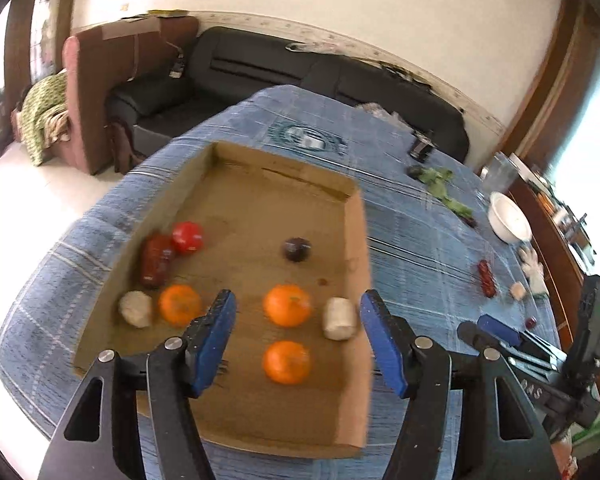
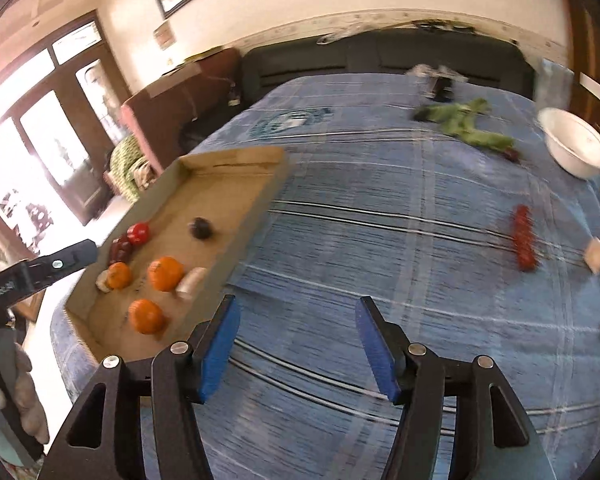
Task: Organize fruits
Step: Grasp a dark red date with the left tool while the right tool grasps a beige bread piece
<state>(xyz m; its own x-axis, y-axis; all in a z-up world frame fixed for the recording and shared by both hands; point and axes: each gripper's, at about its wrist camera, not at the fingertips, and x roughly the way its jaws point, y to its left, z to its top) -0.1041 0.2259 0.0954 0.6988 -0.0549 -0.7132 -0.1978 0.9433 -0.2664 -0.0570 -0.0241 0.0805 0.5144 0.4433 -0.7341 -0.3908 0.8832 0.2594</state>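
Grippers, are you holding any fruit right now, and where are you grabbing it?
Nothing is held. The left gripper hangs open above the cardboard tray, and the right gripper is open over the blue tablecloth, nothing between its fingers.

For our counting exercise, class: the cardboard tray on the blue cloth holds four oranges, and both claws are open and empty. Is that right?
Not quite. The cardboard tray holds three oranges, not four, as the left wrist view shows. The rest stands: the tray sits on the blue cloth, and the left claw and right claw are open and empty.
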